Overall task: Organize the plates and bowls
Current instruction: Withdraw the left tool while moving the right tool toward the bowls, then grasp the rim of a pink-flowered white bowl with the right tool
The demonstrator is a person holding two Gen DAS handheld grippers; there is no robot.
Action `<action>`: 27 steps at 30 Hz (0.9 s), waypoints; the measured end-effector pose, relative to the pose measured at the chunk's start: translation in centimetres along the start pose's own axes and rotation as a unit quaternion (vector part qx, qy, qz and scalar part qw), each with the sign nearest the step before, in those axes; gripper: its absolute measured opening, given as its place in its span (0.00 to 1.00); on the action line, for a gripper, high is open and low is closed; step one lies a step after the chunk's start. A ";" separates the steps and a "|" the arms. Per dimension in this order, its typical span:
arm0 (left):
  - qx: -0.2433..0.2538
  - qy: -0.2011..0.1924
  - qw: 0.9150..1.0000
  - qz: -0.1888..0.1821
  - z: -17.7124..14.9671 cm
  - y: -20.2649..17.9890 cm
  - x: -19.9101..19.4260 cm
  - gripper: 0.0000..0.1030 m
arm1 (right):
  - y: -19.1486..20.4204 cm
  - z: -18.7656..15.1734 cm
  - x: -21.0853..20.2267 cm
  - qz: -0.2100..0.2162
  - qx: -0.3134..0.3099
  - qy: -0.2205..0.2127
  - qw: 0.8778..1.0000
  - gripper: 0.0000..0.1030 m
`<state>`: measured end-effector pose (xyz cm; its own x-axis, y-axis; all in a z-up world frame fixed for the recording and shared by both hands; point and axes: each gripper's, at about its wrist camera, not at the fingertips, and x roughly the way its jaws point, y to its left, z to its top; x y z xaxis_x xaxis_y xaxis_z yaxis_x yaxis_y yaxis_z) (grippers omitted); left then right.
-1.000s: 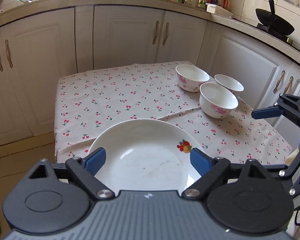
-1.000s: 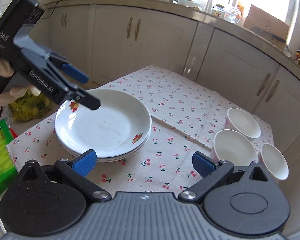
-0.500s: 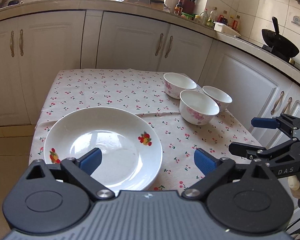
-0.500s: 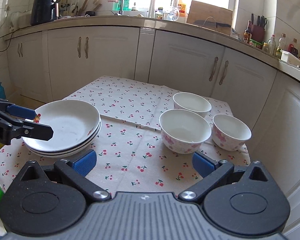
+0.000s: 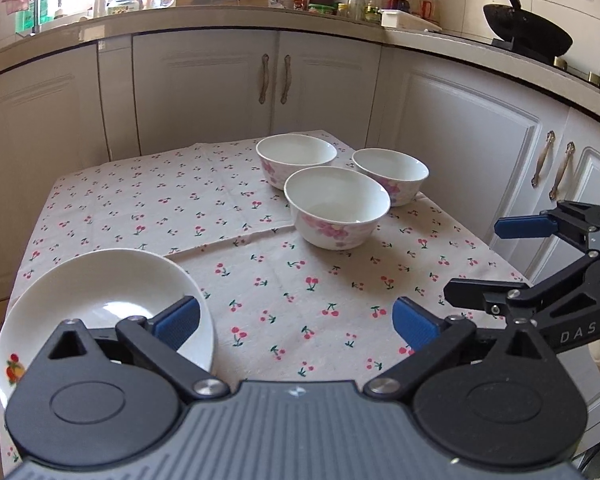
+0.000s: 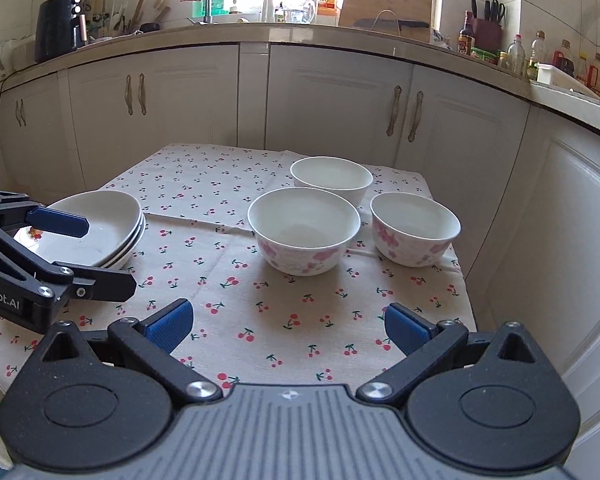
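Three bowls (image 6: 304, 236), three stacked plates (image 6: 100, 228) (rims just countable), two tongs (image 6: 288, 324).

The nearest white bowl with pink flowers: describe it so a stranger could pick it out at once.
On the cherry-print tablecloth three white bowls with pink flowers cluster at the far right corner, opposite the stack of white plates. The one meant is the front bowl of that triangle, closest to the grippers, with the other two behind and beside it.

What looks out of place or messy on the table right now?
Nothing is spilled or broken. The stack of plates sits neatly, but the three floral bowls stand apart, unstacked. The cherry tablecloth shows a fold seam behind the nearest bowl.
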<state>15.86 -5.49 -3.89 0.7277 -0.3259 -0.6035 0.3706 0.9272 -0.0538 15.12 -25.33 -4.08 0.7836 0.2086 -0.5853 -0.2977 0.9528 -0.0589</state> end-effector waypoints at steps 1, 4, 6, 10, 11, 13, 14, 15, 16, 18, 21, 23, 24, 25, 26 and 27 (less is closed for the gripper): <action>0.004 -0.002 1.000 0.002 0.1 -0.4 0.4 0.99 | -0.6 0.0 0.2 0.003 0.007 0.002 1.000 1.00; 0.017 -0.005 1.000 0.013 0.4 -1.5 1.6 0.99 | -2.2 0.1 0.7 0.010 0.022 0.007 1.000 1.00; 0.023 -0.007 1.000 0.020 0.7 -2.1 2.6 0.99 | -3.1 0.3 1.2 0.013 0.027 0.011 0.999 1.00; 0.033 -0.007 0.999 0.030 1.0 -3.0 4.4 0.99 | -4.5 0.7 2.3 0.029 0.030 0.022 0.999 1.00; 0.036 -0.006 0.999 0.034 1.1 -3.2 4.9 0.99 | -4.7 0.9 2.6 0.033 0.028 0.024 0.999 1.00; 0.036 -0.007 0.999 0.038 1.2 -3.3 5.7 0.99 | -5.1 1.2 3.3 0.039 0.025 0.030 0.998 1.00; 0.034 -0.005 0.999 0.039 1.3 -3.3 6.2 0.99 | -5.5 1.5 3.7 0.045 0.025 0.032 0.998 1.00; 0.031 -0.004 0.999 0.037 1.4 -3.4 6.5 0.99 | -5.7 1.7 4.1 0.050 0.025 0.036 0.998 1.00; 0.028 -0.004 0.999 0.035 1.5 -3.4 6.7 0.99 | -5.9 1.9 4.4 0.053 0.026 0.039 0.997 1.00; 0.028 0.000 0.999 0.034 1.6 -3.5 7.4 0.99 | -6.4 2.4 5.1 0.062 0.032 0.041 0.997 1.00; 0.033 0.002 0.999 0.034 1.9 -3.7 8.3 0.99 | -7.0 3.0 6.3 0.074 0.035 0.049 0.995 1.00; 0.039 0.002 0.998 0.041 2.1 -3.8 9.1 0.99 | -7.1 3.5 7.2 0.082 0.033 0.053 0.995 1.00; 0.041 0.002 0.998 0.042 2.2 -3.9 9.4 0.99 | -7.1 3.8 7.6 0.085 0.030 0.055 0.994 1.00; 0.041 0.001 0.998 0.043 2.2 -3.9 9.6 0.99 | -7.1 3.9 8.0 0.087 0.027 0.056 0.994 1.00; 0.041 0.000 0.998 0.043 2.3 -3.9 9.9 0.99 | -7.0 4.2 8.5 0.088 0.024 0.056 0.994 1.00; 0.042 0.000 0.998 0.041 2.5 -3.9 10.2 0.99 | -6.9 4.4 8.8 0.090 0.020 0.057 0.994 1.00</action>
<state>23.22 -12.91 -7.85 0.7579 -0.2504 -0.6024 0.3570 0.9321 0.0617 26.52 -29.12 -5.29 0.6530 0.3519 -0.6707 -0.4029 0.9112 0.0857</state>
